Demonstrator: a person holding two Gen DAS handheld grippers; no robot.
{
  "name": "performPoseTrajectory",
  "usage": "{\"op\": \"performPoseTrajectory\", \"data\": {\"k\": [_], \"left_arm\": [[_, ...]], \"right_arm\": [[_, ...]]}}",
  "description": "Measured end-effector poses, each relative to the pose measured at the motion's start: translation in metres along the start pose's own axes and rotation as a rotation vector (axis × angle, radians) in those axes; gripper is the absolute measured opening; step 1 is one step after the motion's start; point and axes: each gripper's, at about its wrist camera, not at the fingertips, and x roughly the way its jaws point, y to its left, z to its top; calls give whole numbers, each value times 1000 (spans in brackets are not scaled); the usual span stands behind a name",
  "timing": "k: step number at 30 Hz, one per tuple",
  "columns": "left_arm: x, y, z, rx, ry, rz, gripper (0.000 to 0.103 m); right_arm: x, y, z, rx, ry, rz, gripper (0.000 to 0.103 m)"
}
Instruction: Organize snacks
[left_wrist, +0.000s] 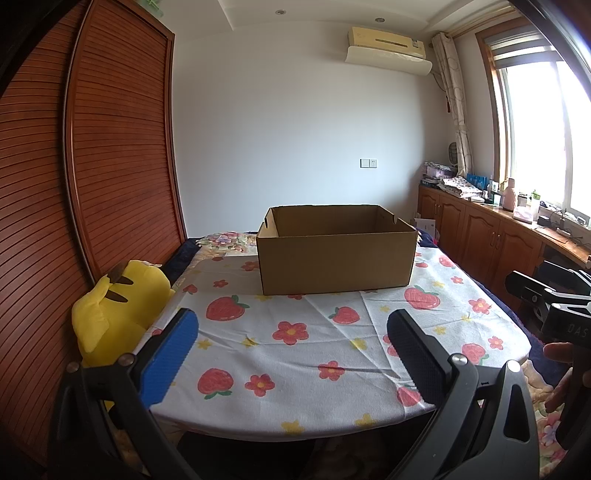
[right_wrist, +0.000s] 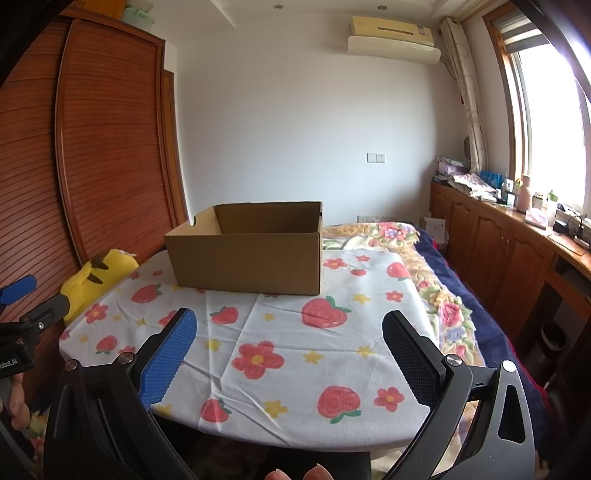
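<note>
Table (left_wrist: 295, 369) under strawberry cloth, box (left_wrist: 334, 254) at far side, open-topped, presumably to receive snacks. No snacks visible. Left gripper (left_wrist: 291, 354) and right gripper (right_wrist: 290, 354) spread wide, holding nothing, hovering at near edge.

Table (left_wrist: 369, 413), round-edged, covered by strawberry-and-flower cloth (left_wrist: 295, 354); one open cardboard box (left_wrist: 334, 264) stood on it toward the far side.
</note>
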Motion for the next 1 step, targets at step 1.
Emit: {"op": "performPoseTrajectory", "data": {"k": [1], "left_arm": [[1,0,0,0,0,0,103]], "right_arm": [[0,-1,0,0,0,1,102]]}}
